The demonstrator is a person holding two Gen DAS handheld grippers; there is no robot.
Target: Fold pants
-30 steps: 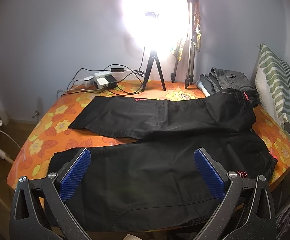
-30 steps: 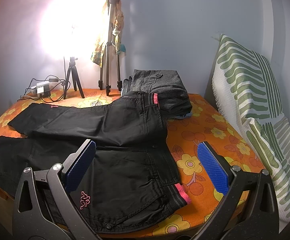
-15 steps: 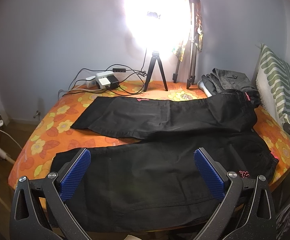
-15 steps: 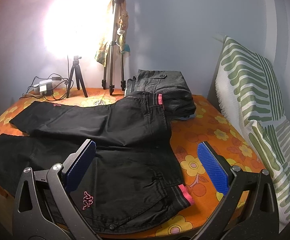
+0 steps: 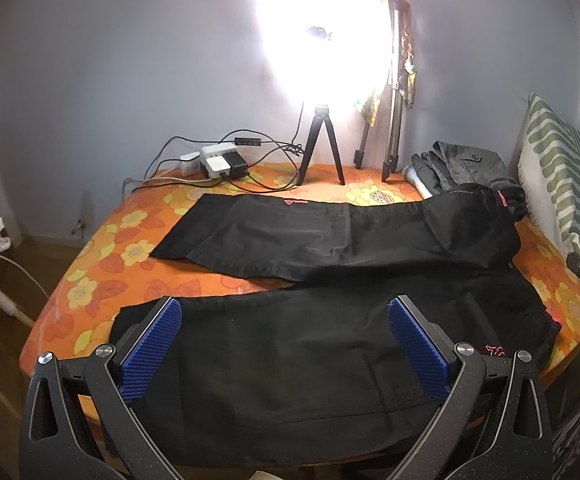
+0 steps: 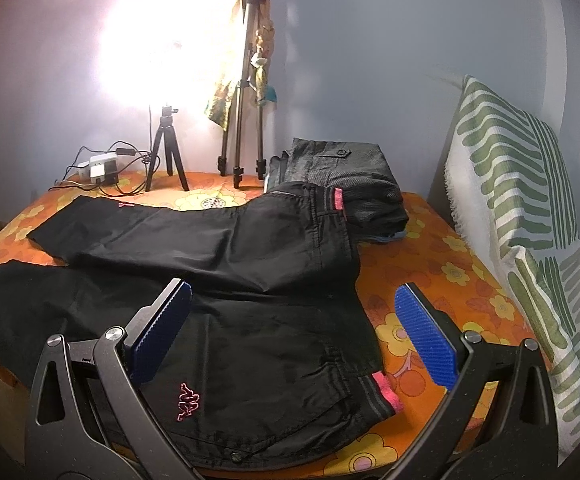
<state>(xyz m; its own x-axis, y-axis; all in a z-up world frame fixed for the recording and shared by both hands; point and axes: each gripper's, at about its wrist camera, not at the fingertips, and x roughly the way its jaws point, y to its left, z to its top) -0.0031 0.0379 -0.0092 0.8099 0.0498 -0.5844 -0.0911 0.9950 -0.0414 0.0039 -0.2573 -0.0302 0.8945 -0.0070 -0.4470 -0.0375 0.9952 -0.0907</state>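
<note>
1. The left gripper (image 5: 284,338) is spread wide, blue pads (image 5: 152,344) far apart, gripping nothing; it hangs above the near leg of the black pants (image 5: 329,280).
2. The right gripper (image 6: 293,330) is likewise released, empty, above the waistband end.
3. The pants lie flat on the orange flowered bedspread (image 5: 102,264), legs splayed toward 9 o'clock, waistband at 3 o'clock.
4. At 12 o'clock stands a bright lamp on a tripod (image 5: 319,148); a folded grey garment (image 6: 345,172) touches the waistband at 1 o'clock.
</note>
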